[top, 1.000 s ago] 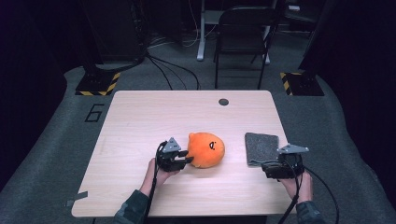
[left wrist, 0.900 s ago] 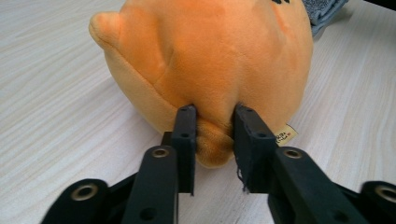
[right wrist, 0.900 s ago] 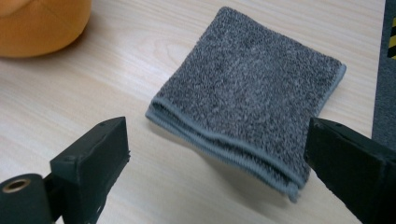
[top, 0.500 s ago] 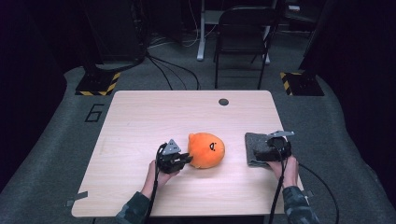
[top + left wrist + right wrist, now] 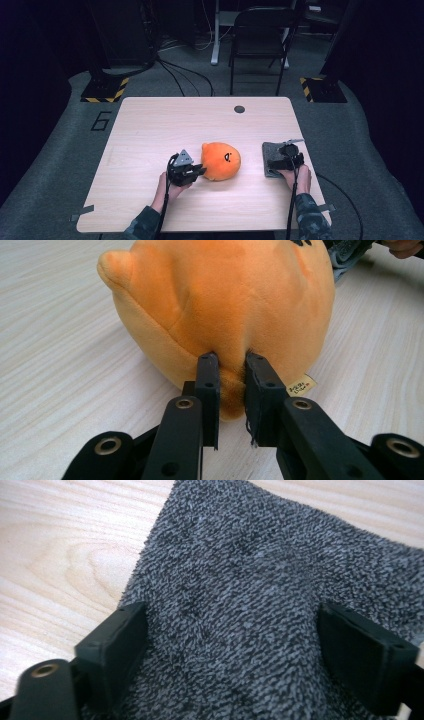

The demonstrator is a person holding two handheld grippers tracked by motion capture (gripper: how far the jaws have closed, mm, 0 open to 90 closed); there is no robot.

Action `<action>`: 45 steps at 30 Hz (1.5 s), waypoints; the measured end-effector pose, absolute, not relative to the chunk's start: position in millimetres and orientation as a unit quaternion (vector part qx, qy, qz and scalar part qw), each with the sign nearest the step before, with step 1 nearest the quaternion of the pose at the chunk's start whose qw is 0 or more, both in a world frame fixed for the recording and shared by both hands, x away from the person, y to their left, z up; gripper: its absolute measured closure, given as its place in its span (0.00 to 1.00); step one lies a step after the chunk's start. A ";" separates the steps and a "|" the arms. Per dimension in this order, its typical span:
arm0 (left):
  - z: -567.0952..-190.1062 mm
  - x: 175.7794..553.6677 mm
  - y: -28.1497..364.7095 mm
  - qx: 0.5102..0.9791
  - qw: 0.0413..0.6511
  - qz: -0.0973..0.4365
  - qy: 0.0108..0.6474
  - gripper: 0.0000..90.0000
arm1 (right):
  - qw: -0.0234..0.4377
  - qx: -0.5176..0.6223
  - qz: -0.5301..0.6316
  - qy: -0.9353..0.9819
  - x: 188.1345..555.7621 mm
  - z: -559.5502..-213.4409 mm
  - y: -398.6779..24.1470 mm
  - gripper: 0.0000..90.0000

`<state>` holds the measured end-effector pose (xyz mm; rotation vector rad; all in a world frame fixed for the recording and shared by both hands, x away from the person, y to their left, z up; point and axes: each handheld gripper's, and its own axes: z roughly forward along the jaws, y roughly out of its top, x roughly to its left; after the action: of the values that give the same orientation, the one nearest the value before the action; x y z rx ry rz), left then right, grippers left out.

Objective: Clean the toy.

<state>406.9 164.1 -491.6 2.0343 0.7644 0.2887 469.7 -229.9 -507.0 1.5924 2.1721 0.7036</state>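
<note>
An orange plush toy (image 5: 221,160) with a small black face lies mid-table. My left gripper (image 5: 199,171) sits at its left side, shut on a fold of orange fabric (image 5: 231,360) at the toy's (image 5: 225,305) lower edge; its jaws have just closed there. A grey terry cloth (image 5: 270,152) lies flat near the table's right edge. My right gripper (image 5: 276,162) is lowered onto it. In the right gripper view the jaws (image 5: 232,615) stand wide apart with the cloth (image 5: 250,555) between them, and they have just been closing.
The light wooden table (image 5: 165,125) has a small dark round disc (image 5: 239,109) near its far edge. A black folding chair (image 5: 260,30) stands beyond the table. Cables and striped yellow-black bases (image 5: 105,90) lie on the grey floor.
My right gripper has moved left from the table's right edge and come down onto the grey cloth. The left gripper has stayed at the plush toy.
</note>
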 end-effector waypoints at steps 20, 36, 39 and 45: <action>-488.7 406.6 159.0 0.824 0.464 0.123 0.303 0.87 | 0.189 0.535 0.307 0.765 451.7 -488.7 -234.3 0.82; -487.8 404.1 157.9 0.820 0.468 0.131 0.301 0.88 | 0.185 0.473 0.383 0.772 428.4 -433.4 -196.6 0.82; -487.6 403.3 157.4 0.819 0.469 0.132 0.303 0.88 | 0.184 0.458 0.388 0.779 425.4 -427.4 -185.8 0.82; -486.4 402.1 155.8 0.819 0.472 0.135 0.298 0.88 | 0.179 0.414 0.403 0.797 416.3 -410.5 -148.9 0.81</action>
<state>402.1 155.8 -486.4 2.0052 0.7287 0.3317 416.3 -148.9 -410.5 1.1694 2.2521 1.1382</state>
